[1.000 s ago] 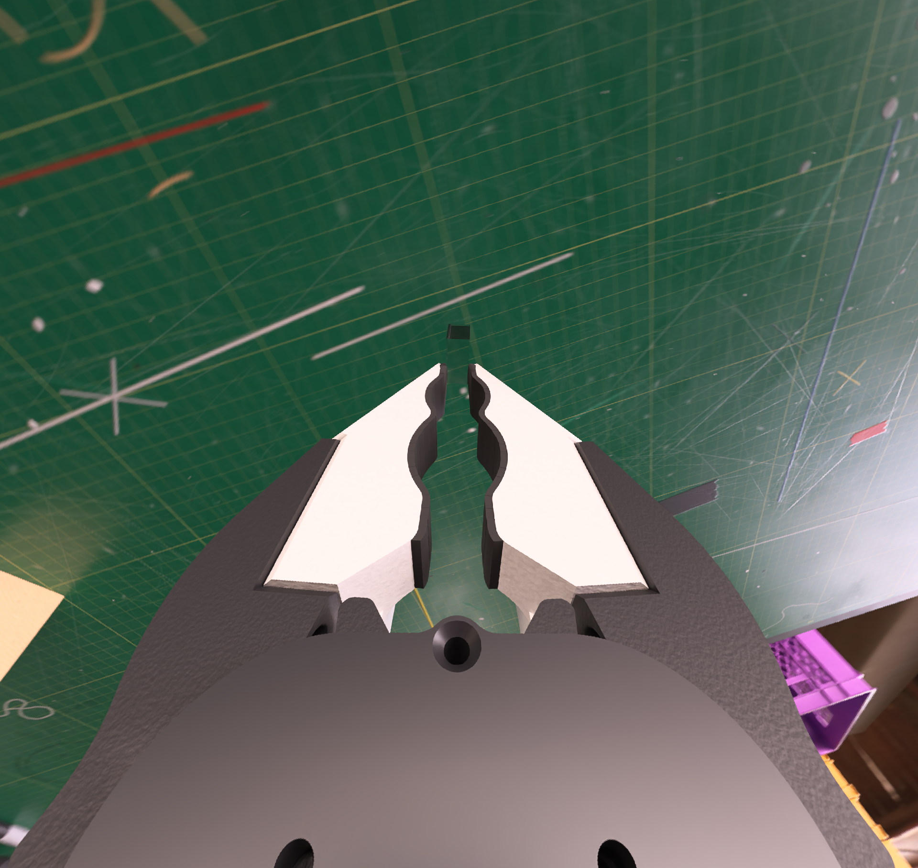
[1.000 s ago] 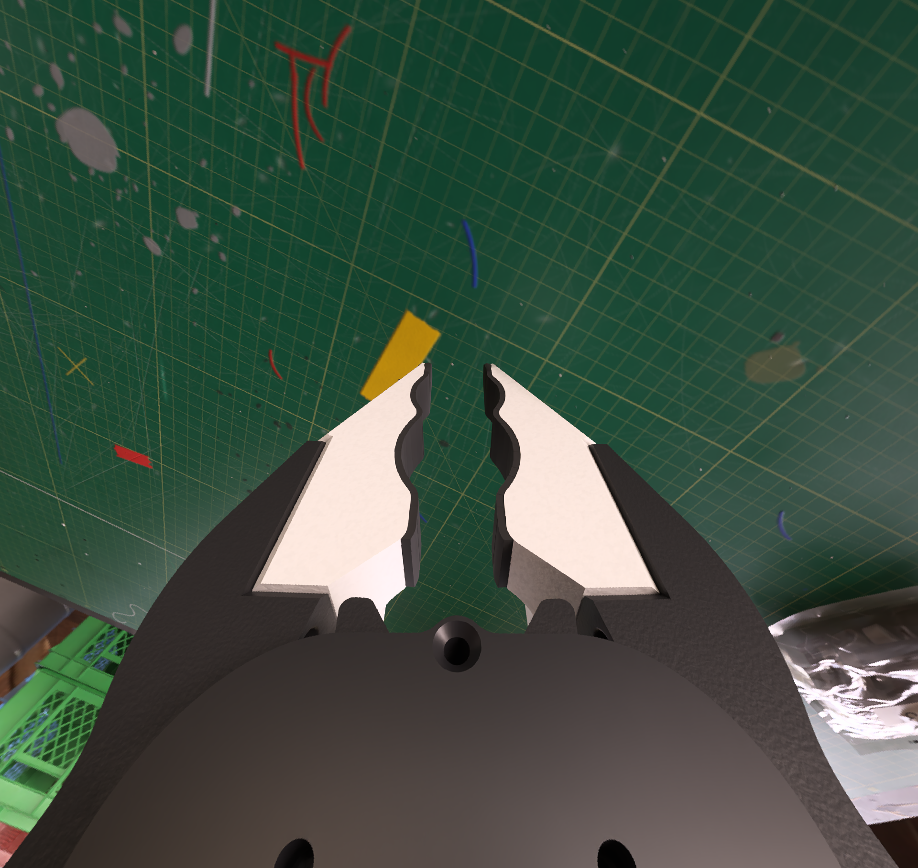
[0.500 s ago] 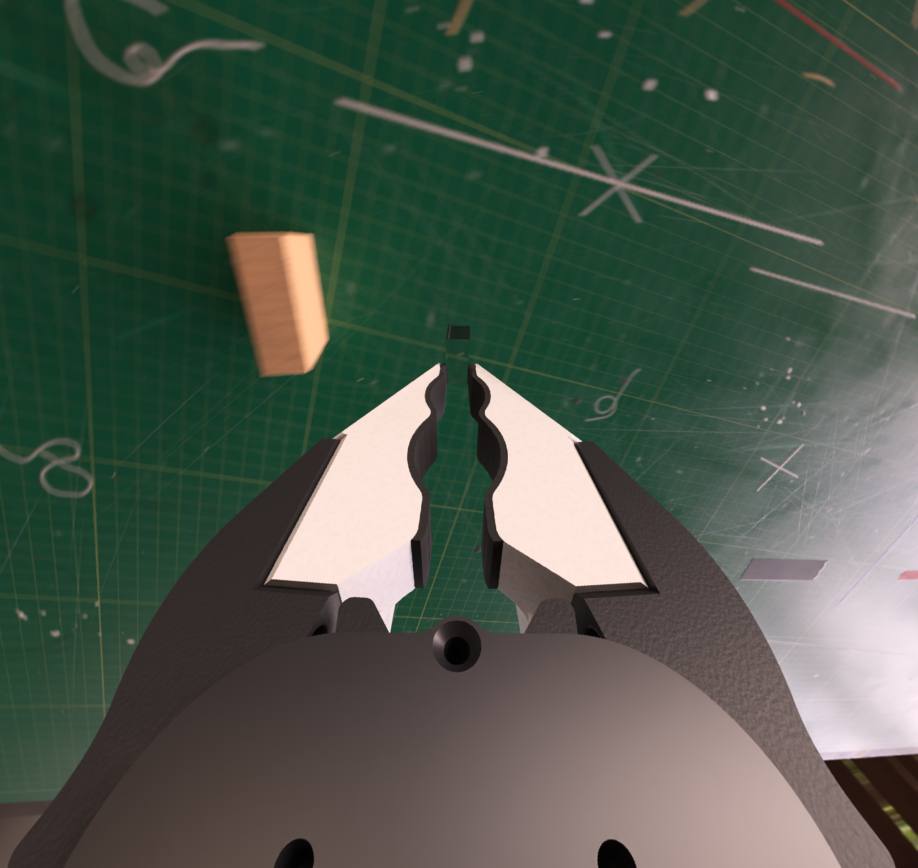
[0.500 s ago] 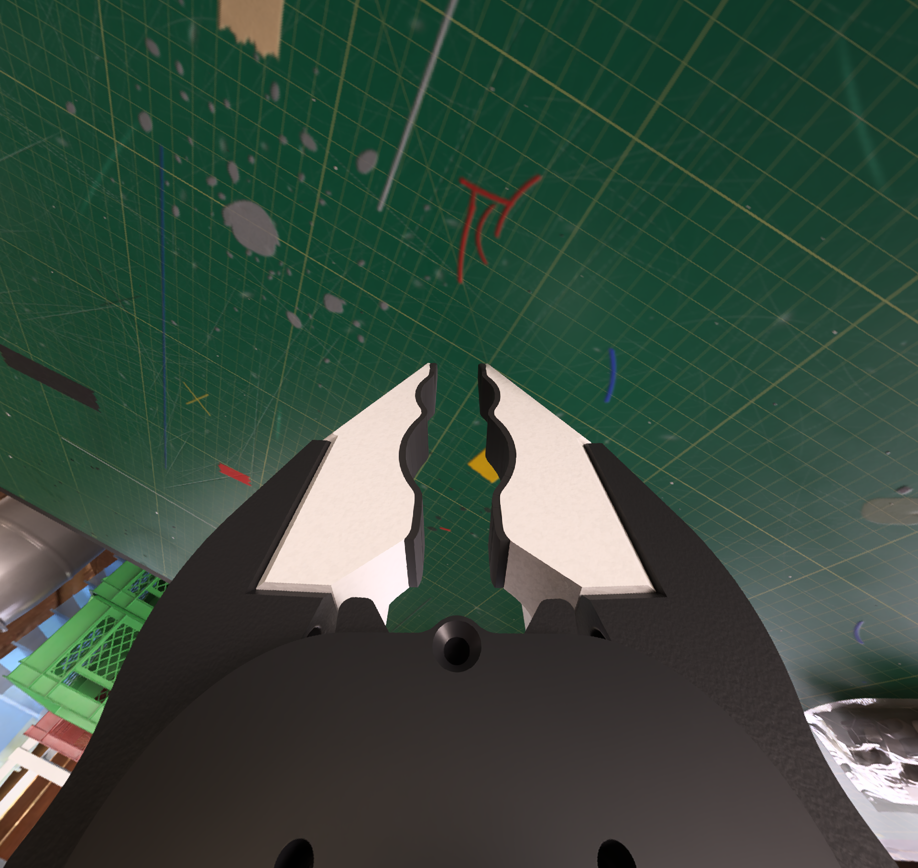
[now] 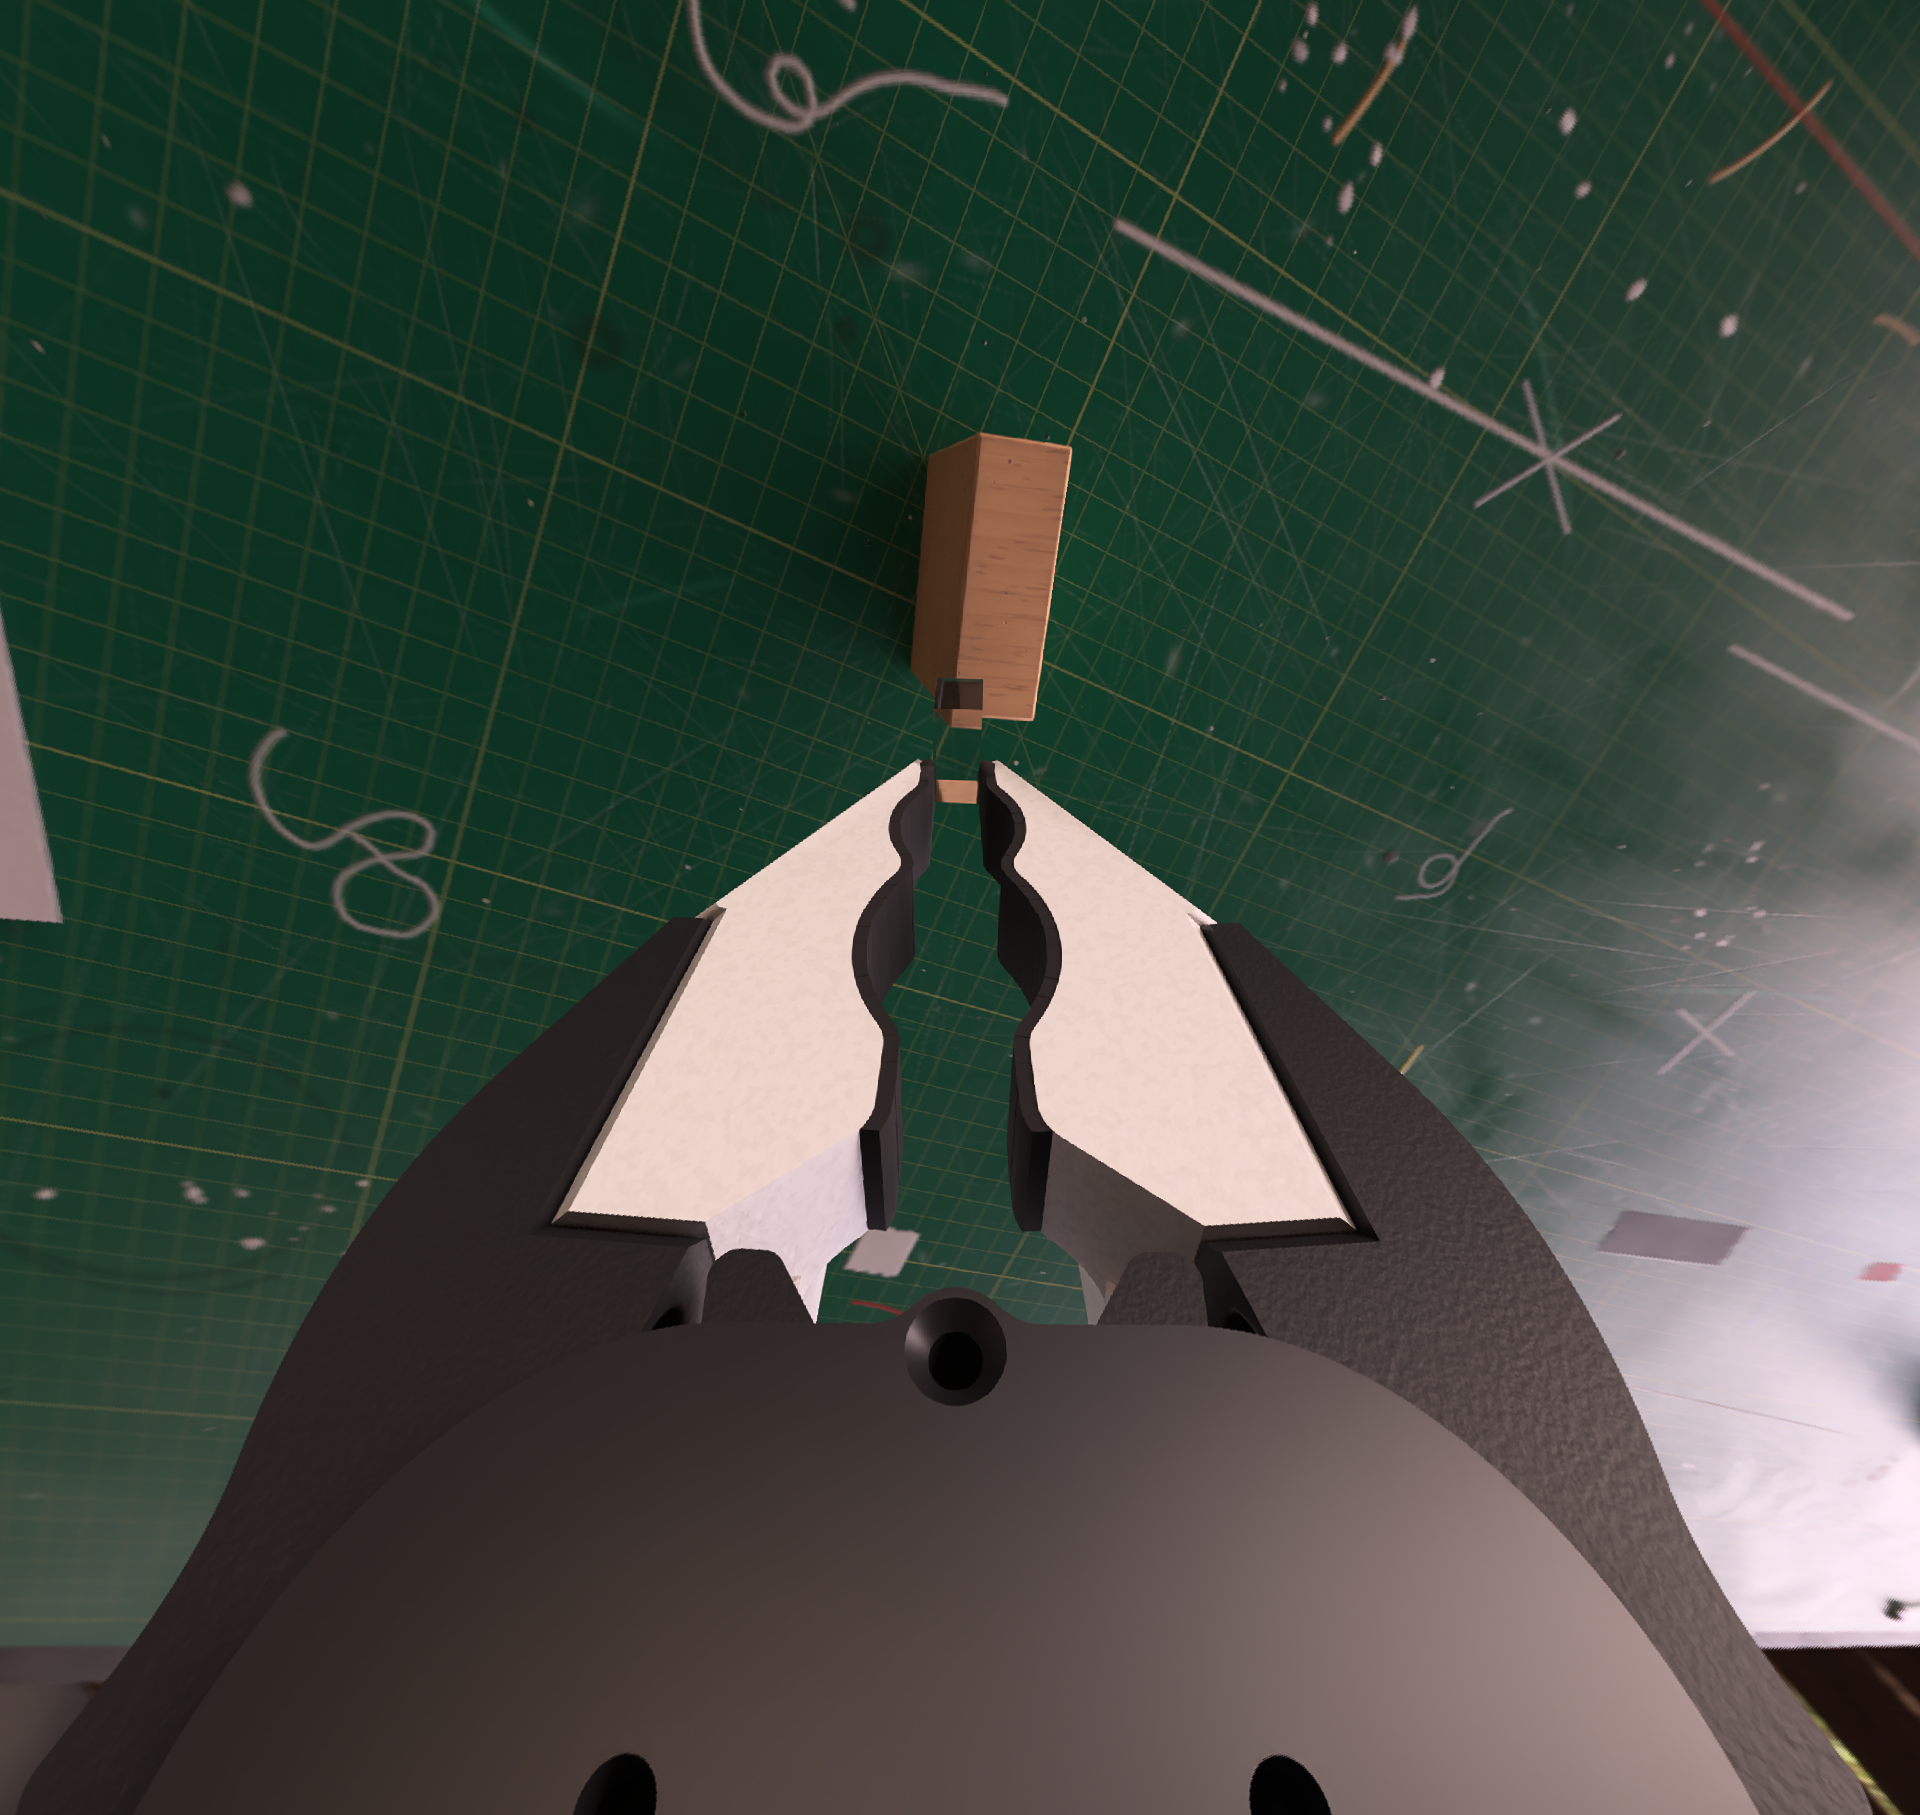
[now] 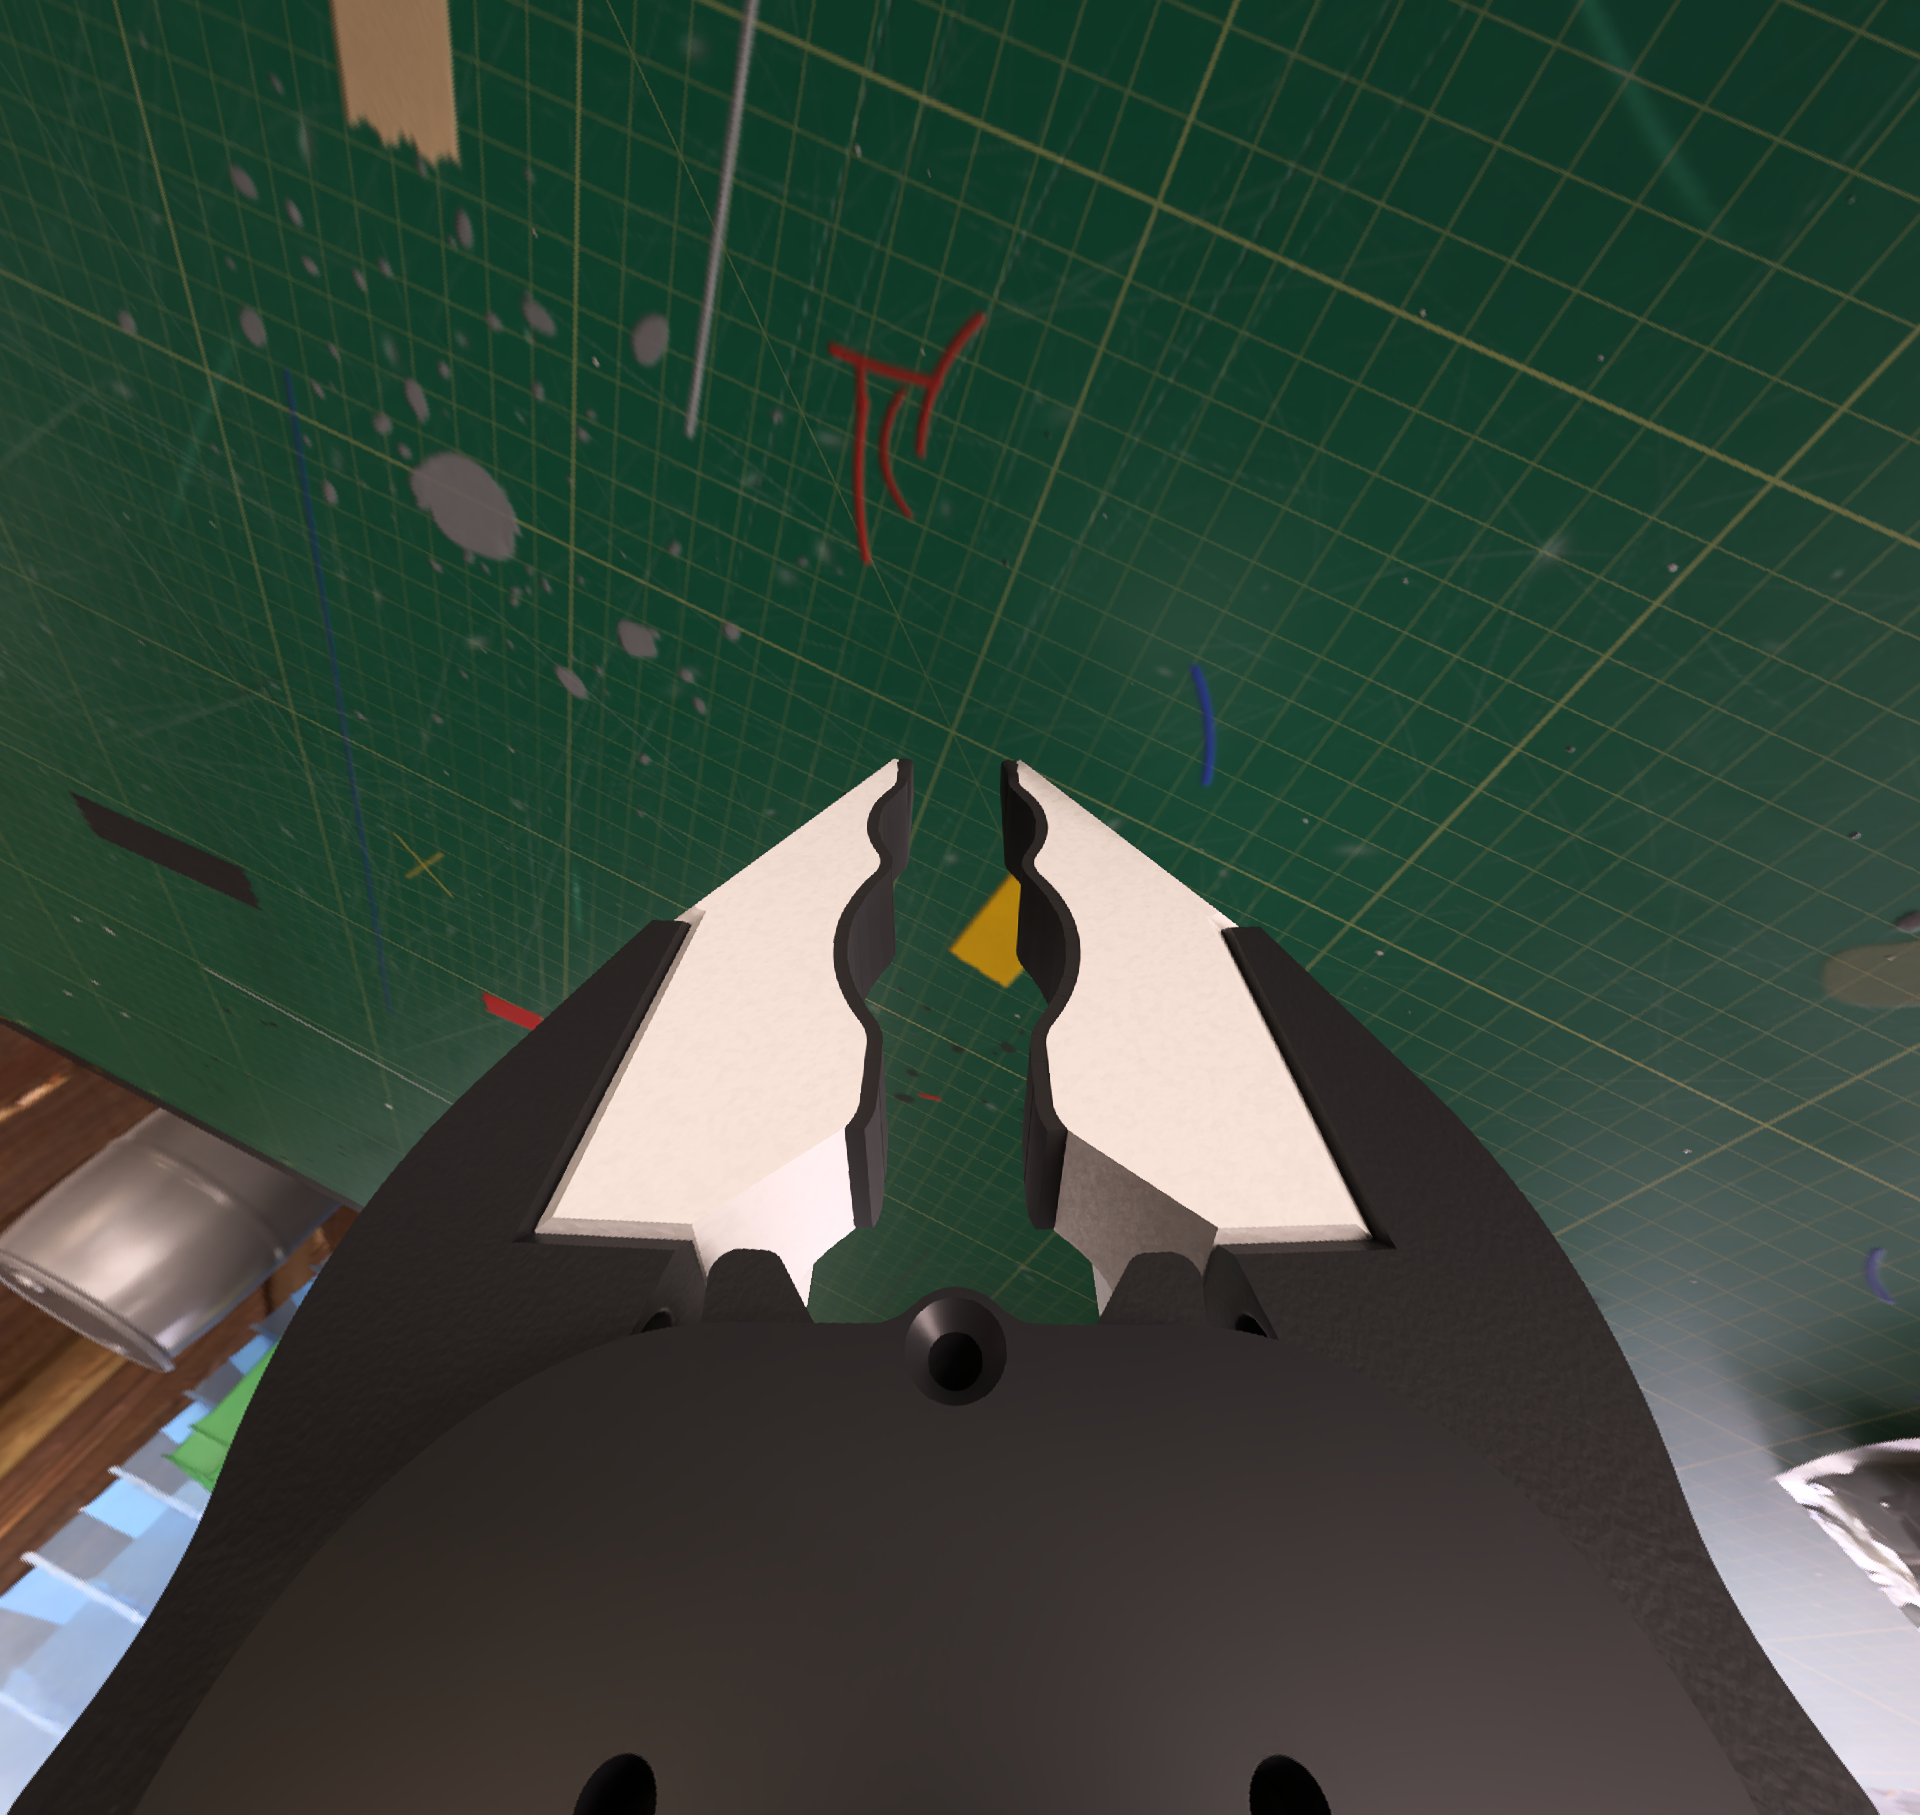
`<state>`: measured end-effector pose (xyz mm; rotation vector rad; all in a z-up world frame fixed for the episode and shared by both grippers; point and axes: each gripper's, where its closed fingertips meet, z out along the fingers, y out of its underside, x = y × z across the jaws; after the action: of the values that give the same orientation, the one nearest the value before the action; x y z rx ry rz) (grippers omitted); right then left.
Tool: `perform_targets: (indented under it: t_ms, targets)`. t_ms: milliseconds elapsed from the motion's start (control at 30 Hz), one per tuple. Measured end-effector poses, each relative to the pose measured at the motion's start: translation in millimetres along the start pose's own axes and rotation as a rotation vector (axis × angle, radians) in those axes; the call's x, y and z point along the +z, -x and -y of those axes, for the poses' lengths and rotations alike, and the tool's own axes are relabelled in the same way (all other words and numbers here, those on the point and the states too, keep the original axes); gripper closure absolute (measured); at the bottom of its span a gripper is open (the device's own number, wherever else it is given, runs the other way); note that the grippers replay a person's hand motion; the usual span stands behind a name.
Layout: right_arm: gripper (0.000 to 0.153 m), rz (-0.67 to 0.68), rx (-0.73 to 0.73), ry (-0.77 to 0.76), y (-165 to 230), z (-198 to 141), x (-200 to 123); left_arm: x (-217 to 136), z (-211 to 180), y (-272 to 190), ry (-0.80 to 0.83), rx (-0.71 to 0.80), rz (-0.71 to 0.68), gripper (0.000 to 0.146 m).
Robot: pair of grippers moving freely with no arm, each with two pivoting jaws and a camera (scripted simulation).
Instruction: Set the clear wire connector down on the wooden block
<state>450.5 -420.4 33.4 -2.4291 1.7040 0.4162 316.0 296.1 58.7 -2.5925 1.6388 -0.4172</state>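
My left gripper [image 5: 956, 766] is shut on the clear wire connector [image 5: 958, 716]. The connector is see-through and shows mainly as a small dark part just past the fingertips. The wooden block [image 5: 992, 576] lies on the green cutting mat [image 5: 520, 415] straight ahead, and the held connector overlaps its near end in the left wrist view. I cannot tell the height above the block. My right gripper [image 6: 956, 766] is slightly open and empty over bare mat. Neither the block nor the connector shows in the right wrist view.
The mat is marked with scribbles, lines and paint spots. A tan tape strip [image 6: 390, 20] and a yellow patch [image 6: 992, 934] lie on it. The mat's edge [image 6: 208, 1069] runs at lower left, with a metal can [image 6: 135, 1246] beyond. A pale sheet [image 5: 1766, 1402] lies at lower right.
The left gripper has swung with the connector so that the wooden block, absent a second ago and off to the left half a second ago, now lies straight ahead. The right gripper's view has shifted slightly, and its fingers have narrowed a little.
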Motion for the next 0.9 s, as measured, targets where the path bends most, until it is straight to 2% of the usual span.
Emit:
perform_targets:
  t_ms: [100,167,433,533,633,733,900]
  targets:
    - [0.136,0.006,0.003,0.002,-7,-9,-1,1,5,1,0.009,0.070,0.048,0.138]
    - [0.136,0.004,0.036,0.007,-10,-13,-2,2,10,0,0.001,0.078,0.063,0.138]
    - [0.137,-0.041,0.000,0.062,-11,-22,0,6,24,-7,-0.014,0.129,0.076,0.138]
    - [0.134,0.012,0.028,0.056,-9,-21,0,6,26,-8,-0.029,0.129,0.061,0.138]
    - [0.128,0.081,0.061,0.045,-7,-19,0,6,26,-11,-0.057,0.100,0.001,0.138]
    - [0.126,0.080,0.027,0.017,-9,-15,-1,3,26,-14,-0.080,0.073,-0.085,0.133]
    - [0.126,0.055,0.046,-0.061,-15,-10,-14,-28,35,-12,-0.182,0.041,-0.208,0.128]
